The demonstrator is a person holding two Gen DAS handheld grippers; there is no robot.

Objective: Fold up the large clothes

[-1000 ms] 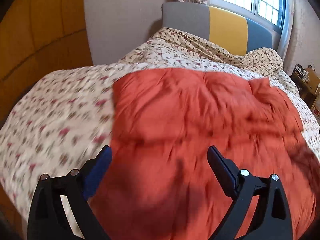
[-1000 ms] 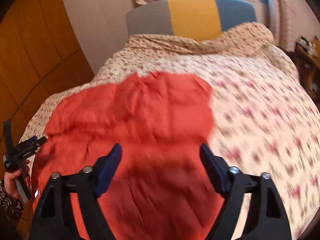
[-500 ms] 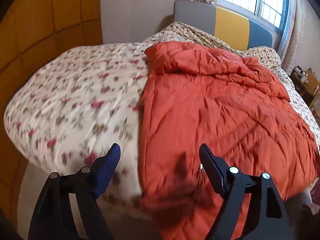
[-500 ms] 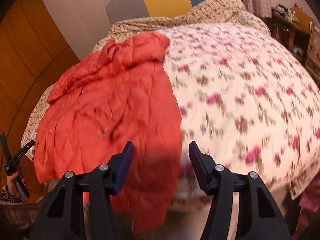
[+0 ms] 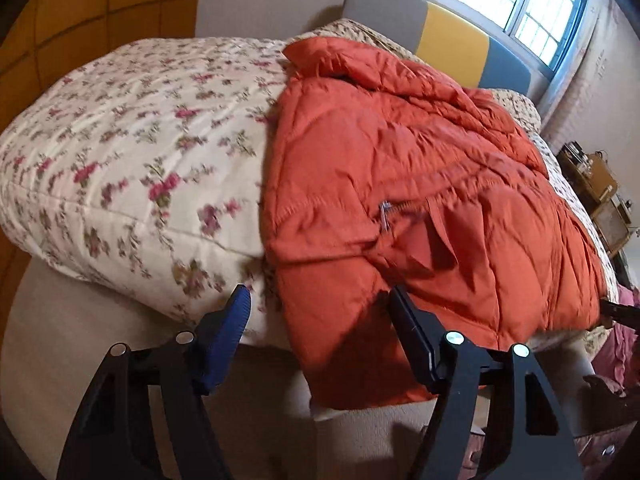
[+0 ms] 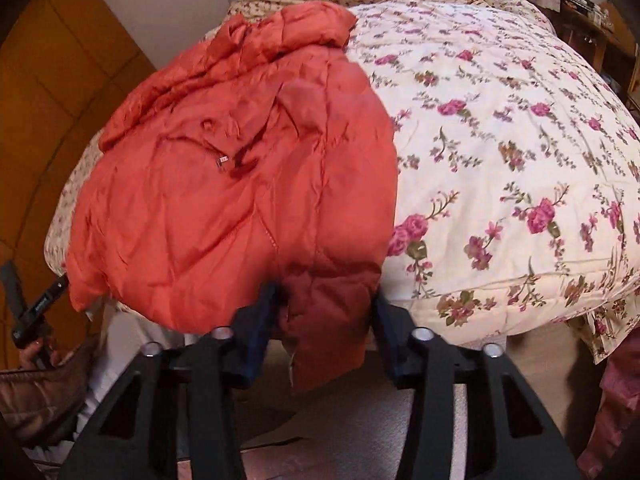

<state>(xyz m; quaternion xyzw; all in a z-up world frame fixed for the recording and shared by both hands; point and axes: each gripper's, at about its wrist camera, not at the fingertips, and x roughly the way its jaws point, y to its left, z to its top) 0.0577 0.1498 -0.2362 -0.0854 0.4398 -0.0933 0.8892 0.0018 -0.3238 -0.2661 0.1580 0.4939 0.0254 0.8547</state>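
An orange quilted jacket lies across a bed with a floral quilt, its lower edge hanging over the foot of the bed. My left gripper is open, its jaws to either side of the jacket's hanging left corner. In the right wrist view the jacket covers the left half of the bed. My right gripper is open, its jaws standing around the jacket's hanging right corner without pinching it. The left gripper shows at the far left of the right wrist view.
The floral quilt drapes over the bed base. A grey, yellow and blue headboard stands under a window. Wooden wall panels are at left and a cluttered wooden side table at right.
Both grippers have dropped back from above the bed to its foot edge. The right jaws have narrowed around the jacket's hanging corner. The jacket stays spread on the quilt.
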